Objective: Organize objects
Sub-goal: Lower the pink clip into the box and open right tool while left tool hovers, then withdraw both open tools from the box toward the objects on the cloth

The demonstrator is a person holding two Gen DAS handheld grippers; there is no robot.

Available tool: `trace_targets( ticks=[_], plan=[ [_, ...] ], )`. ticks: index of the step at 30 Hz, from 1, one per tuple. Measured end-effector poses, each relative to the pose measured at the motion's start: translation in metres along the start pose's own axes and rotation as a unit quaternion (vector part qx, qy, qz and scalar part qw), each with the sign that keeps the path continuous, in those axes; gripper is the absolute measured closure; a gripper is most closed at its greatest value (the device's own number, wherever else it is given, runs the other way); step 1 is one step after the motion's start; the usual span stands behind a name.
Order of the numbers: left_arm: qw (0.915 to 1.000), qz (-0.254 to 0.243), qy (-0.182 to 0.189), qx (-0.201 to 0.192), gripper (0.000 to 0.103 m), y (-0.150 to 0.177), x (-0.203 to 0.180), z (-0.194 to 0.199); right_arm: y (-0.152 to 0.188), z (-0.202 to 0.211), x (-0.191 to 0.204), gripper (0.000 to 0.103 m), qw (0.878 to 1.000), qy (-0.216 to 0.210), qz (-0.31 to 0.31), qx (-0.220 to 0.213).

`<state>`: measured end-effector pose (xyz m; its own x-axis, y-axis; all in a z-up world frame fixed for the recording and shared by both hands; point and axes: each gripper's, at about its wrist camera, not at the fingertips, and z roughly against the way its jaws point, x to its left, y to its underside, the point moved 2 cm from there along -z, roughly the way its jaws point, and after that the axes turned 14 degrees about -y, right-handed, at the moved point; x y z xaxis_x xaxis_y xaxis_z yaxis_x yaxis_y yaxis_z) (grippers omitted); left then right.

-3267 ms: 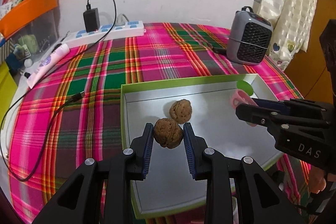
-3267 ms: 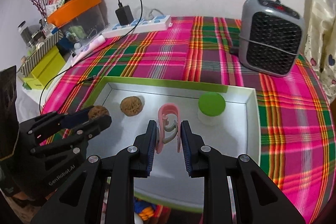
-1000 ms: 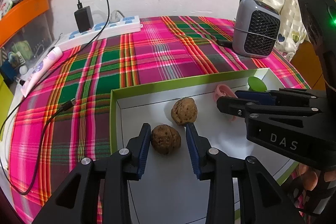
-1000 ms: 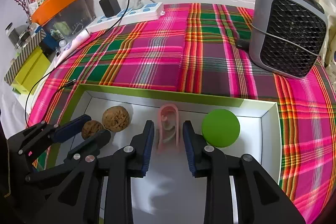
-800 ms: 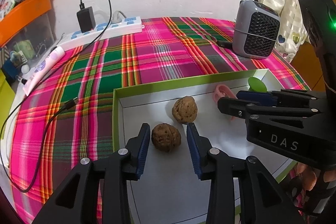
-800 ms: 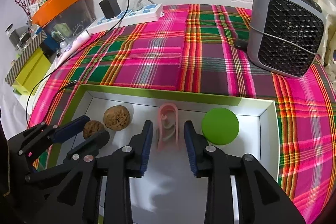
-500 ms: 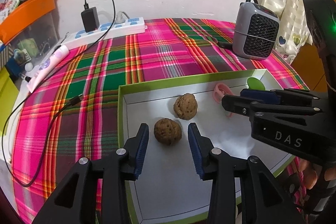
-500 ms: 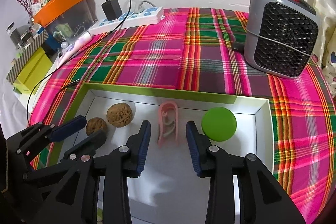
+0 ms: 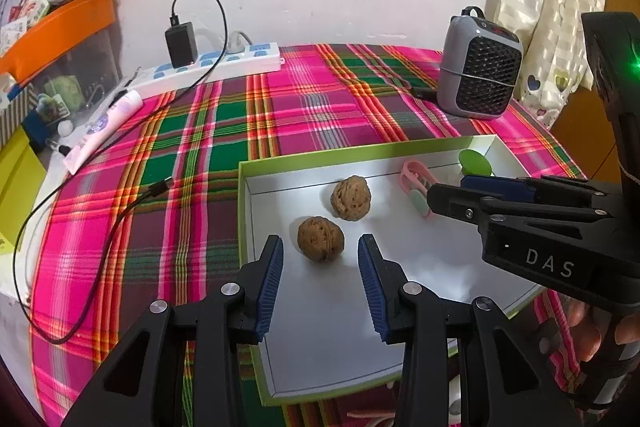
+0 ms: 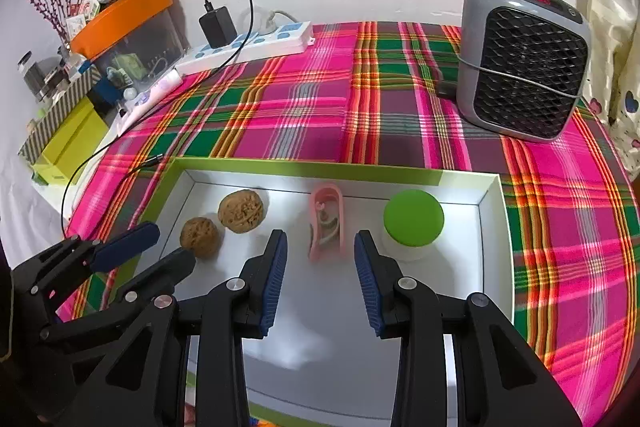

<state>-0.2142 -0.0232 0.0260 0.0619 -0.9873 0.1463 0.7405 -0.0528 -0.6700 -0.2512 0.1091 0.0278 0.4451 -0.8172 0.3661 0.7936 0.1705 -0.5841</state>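
Clip (image 10: 326,223): long axis away from camera, in tray (image 10: 490,267) | right gripper (image 10: 320,251) spread | left gripper (image 9: 320,259) spread

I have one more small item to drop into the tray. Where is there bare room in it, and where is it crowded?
The tray floor nearest the grippers is bare, below the near walnut and the pink clip. The far side is crowded: the far walnut, the clip and the green-lidded jar line up along it with only narrow gaps.
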Motion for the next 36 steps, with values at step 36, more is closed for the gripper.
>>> trace_targets(
  ticks=[36],
  plan=[
    [0.9995,0.019,-0.004,-0.026,0.065,0.048,0.015,0.062,0.063,0.061,0.024,0.067,0.999,0.010,0.010,-0.052]
  ],
)
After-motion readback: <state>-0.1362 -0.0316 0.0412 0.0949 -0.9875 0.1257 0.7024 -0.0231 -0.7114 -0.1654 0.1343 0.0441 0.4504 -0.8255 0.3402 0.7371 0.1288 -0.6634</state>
